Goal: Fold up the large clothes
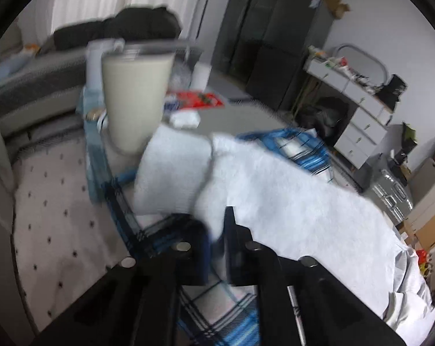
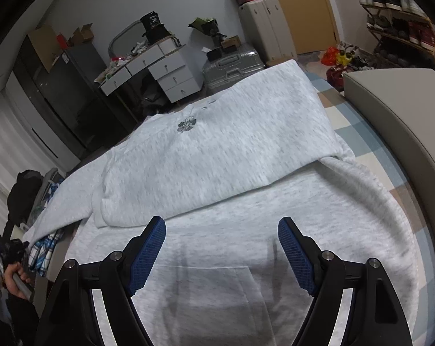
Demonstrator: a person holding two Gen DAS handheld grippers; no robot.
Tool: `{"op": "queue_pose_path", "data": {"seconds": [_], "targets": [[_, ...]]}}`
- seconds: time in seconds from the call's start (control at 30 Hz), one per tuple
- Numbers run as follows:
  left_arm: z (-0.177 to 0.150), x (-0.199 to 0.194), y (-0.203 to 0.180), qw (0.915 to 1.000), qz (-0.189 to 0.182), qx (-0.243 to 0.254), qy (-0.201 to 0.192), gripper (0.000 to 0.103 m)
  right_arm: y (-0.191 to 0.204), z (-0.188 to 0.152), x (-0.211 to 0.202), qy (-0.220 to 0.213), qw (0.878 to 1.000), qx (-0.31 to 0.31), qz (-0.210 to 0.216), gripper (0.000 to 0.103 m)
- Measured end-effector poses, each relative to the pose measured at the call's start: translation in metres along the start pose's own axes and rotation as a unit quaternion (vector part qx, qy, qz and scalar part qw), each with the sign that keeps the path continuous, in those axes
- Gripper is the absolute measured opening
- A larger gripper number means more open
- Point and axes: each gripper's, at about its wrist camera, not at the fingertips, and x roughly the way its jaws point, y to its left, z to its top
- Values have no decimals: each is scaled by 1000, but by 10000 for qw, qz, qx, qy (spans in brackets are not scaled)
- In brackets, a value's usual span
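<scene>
A large light grey sweatshirt lies spread over the bed, its upper half folded down over the lower half with the front pocket. My right gripper hovers open above the pocket area, with nothing between its blue pads. In the blurred left wrist view, my left gripper has its dark fingers drawn together at the sweatshirt's near left edge, with white cloth pinched between them. A hand holds that gripper at the far left of the right wrist view, beside the sleeve end.
A beige tumbler stands on a grey side table beside the bed. Blue plaid cloth lies under the sweatshirt. A spotted rug covers the floor. A white drawer desk, a silver suitcase and a beige padded block surround the bed.
</scene>
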Motion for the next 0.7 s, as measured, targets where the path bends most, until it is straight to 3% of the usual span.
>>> {"op": "queue_pose_path", "data": {"seconds": [0.13, 0.2, 0.33, 0.43, 0.5, 0.57, 0.63, 0.7], "targets": [[5, -30, -15, 9967, -82, 523, -611, 2, -1, -1, 0, -7, 10000, 3, 27, 81], [9, -30, -27, 9943, -74, 769, -730, 2, -2, -1, 3, 5, 10000, 32, 29, 81], [16, -36, -54, 9895, -545, 1066, -816, 1, -2, -2, 7, 50, 9999, 96, 47, 81], [16, -61, -102, 9758, -1177, 1516, -1044, 1, -3, -4, 2, -1, 9999, 94, 42, 81], [10, -78, -141, 9621, -1705, 1800, -1136, 1, -6, -3, -2, -39, 9999, 152, 54, 81], [0, -97, -185, 9426, -2347, 2075, -1159, 1, -12, -2, -9, -97, 9997, 208, 7, 81], [-19, -120, -233, 9158, -3061, 2373, -1063, 1, -18, 0, -19, -181, 9995, 258, -84, 81], [-50, -145, -285, 8767, -3856, 2759, -813, 1, -25, 2, -30, -298, 9989, 313, -177, 81]]}}
